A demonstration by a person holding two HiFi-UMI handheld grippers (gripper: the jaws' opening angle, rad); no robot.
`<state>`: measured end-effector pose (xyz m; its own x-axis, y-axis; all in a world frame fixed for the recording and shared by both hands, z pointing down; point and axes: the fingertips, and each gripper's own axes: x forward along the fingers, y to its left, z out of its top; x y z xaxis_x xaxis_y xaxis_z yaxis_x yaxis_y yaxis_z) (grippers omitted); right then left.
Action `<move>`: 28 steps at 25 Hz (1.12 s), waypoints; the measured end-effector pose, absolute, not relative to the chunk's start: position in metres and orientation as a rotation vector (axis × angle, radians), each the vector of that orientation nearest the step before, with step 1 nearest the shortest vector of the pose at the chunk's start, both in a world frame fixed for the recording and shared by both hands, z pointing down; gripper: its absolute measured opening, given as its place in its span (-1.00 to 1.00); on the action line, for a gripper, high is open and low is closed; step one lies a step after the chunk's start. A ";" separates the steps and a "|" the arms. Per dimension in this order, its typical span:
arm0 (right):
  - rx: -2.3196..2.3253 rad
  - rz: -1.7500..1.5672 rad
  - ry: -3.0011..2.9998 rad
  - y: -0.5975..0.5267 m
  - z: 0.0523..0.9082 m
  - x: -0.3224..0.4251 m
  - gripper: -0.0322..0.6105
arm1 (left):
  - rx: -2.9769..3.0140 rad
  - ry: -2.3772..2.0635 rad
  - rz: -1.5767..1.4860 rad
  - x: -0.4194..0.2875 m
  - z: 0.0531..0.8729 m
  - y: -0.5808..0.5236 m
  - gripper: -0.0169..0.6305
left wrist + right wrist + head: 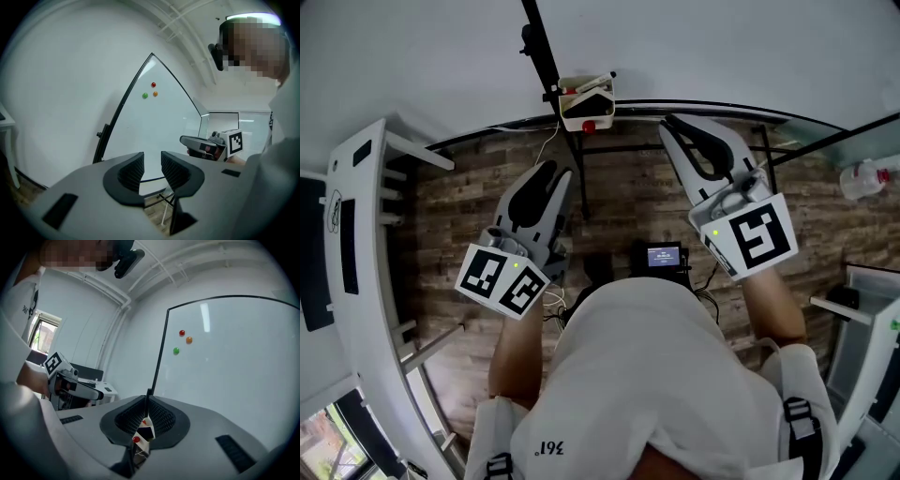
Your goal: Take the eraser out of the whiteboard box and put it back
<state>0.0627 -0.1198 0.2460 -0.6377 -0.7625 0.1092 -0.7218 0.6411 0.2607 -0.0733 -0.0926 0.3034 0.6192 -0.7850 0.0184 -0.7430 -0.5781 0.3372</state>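
The white whiteboard box [586, 105] hangs on the board's black stand, below the whiteboard [675, 47]. It holds a dark block that may be the eraser [587, 95], a pen and a red piece. My right gripper [668, 125] points level toward the board just right of the box, its jaws shut with nothing in them. In the right gripper view [146, 402] the box [143, 433] shows far off through the slit between the jaws. My left gripper [558, 172] hangs lower left of the box, open and empty, as the left gripper view [152, 158] confirms.
Red, green and orange magnets [182, 333] sit on the board. The stand's black post and legs [574, 169] run down over the wooden floor. A white rack [356, 234] stands left, a plastic bottle [862, 178] right, and a small screen device [664, 255] near the person's feet.
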 end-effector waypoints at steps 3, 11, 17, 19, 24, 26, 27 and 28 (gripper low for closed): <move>1.234 -0.241 -2.644 -0.114 0.255 0.070 -0.77 | 2.515 -1.220 -0.183 -0.072 0.312 -0.087 -0.57; 1.282 -0.138 -2.641 -0.102 0.269 0.083 -0.77 | 2.501 -1.187 -0.135 -0.067 0.331 -0.070 -0.58; 1.289 -0.089 -2.643 -0.097 0.277 0.084 -0.78 | 2.470 -1.158 -0.111 -0.065 0.345 -0.060 -0.58; 1.288 -0.078 -2.643 -0.095 0.280 0.084 -0.78 | 2.472 -1.145 -0.100 -0.063 0.348 -0.056 -0.57; 1.279 -0.042 -2.634 -0.087 0.292 0.085 -0.79 | 2.470 -1.108 -0.071 -0.058 0.358 -0.045 -0.58; 1.277 -0.021 -2.627 -0.084 0.298 0.086 -0.79 | 2.458 -1.103 -0.065 -0.058 0.362 -0.042 -0.58; 1.275 -0.009 -2.624 -0.083 0.301 0.087 -0.79 | 2.452 -1.101 -0.062 -0.058 0.364 -0.040 -0.58; 1.273 0.003 -2.620 -0.081 0.305 0.087 -0.79 | 2.446 -1.100 -0.058 -0.058 0.366 -0.038 -0.57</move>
<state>0.0873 -0.0808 0.3052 -0.5968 -0.7758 0.2047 -0.7762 0.6229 0.0974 -0.0580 -0.0383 0.3657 0.6804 -0.7186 0.1440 -0.6993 -0.5777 0.4211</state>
